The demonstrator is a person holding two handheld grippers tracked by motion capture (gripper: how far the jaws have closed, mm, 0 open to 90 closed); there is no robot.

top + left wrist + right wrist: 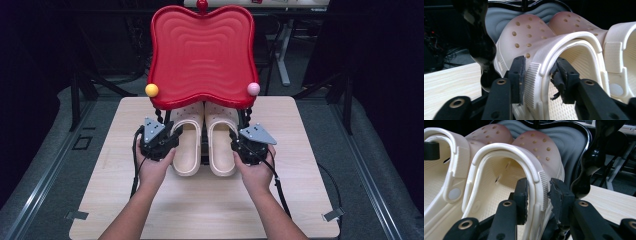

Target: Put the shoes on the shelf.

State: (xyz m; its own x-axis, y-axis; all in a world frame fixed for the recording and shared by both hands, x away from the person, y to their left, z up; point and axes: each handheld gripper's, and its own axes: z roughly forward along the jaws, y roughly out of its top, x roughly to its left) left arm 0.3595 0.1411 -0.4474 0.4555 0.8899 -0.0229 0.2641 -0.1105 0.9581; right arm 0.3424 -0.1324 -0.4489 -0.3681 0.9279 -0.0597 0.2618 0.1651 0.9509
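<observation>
On a pale wooden table (300,200), two cream clogs (206,140) sit side by side under a red tray-topped stand (200,55). The left gripper (540,80) and right gripper (539,200) each pinch a shoe's outer rim (light, springy foam, likely best held there).

A pale wooden desk (115,200) carries a red rack (201,55) on black twisted legs (159,116) at its far edge. A pair of cream clogs (206,142) sits side by side under the rack's tray, heels toward the person.
</observation>
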